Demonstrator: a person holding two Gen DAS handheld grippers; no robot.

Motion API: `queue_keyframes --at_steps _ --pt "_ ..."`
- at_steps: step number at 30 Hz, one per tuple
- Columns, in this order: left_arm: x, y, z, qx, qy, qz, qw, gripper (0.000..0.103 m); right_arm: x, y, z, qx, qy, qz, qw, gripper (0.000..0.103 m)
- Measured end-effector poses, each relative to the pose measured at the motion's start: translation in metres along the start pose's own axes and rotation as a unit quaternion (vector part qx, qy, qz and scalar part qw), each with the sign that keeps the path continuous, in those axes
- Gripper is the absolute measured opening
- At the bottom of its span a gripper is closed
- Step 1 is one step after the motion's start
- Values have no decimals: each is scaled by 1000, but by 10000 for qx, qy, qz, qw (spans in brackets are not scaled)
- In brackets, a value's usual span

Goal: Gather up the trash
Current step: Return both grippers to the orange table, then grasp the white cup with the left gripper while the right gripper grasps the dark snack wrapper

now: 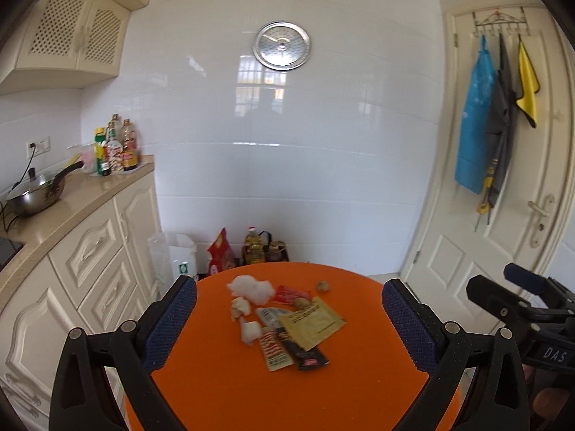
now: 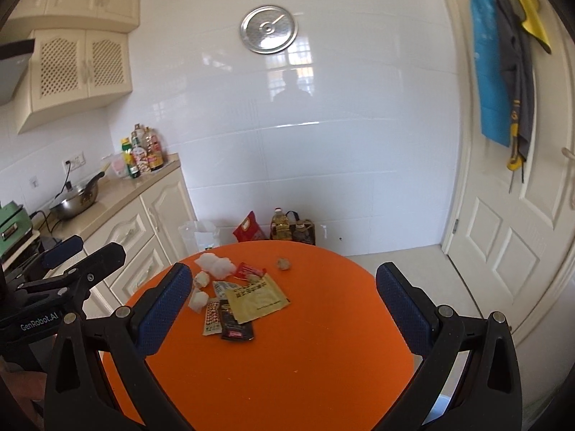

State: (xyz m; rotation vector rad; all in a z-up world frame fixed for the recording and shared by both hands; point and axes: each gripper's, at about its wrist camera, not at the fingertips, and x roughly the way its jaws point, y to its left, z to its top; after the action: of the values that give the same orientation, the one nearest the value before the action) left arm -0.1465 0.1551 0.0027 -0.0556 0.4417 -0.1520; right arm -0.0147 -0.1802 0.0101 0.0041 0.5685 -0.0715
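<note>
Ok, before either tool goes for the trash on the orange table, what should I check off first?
1. Left tool open: ok.
2. Right tool open: ok.
3. Both tools empty: ok.
4. Trash within sight on the orange table: ok, yellow packet, black sachet, white tissue and crumpled ball.
5. Pieces separated for single picks: not ok, the packets overlap.
6. Bin for the trash: cannot tell; a white bag stands on the floor beyond the table.

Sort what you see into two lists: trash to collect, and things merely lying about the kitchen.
Trash on the orange table:
yellow packet
black sachet
white tissue wads
red wrapper
small crumpled ball

Lying about:
wok
sauce bottles
oil bottle
</note>
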Motion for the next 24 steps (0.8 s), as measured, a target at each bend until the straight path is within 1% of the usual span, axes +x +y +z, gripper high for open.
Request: queue_keyframes --at_steps 2,3,4,9,12,19,24 --pt "5 1 -3 -42 75 124 9999 102 6 3 -1 -47 60 36 10000 103" --pt "4 3 -10 -63 122 192 9997 102 10 4 -2 -63 103 56 9999 103" --pt "12 3 -6 -74 171 223 9996 102 13 4 -3 -79 144 63 9998 103" --pt "35 -2 -11 -156 463 397 9980 102 38 1 -8 -87 385 70 9992 103" --pt "55 -6 -9 -183 635 416 9969 102 56 0 -13 -72 572 81 9983 103" --pt "114 -9 -1 -209 1053 442 9932 102 101 1 -25 -119 1000 114 9949 103" --pt "172 -10 7 -186 1328 472 9898 102 139 6 -40 -239 1441 181 9891 103"
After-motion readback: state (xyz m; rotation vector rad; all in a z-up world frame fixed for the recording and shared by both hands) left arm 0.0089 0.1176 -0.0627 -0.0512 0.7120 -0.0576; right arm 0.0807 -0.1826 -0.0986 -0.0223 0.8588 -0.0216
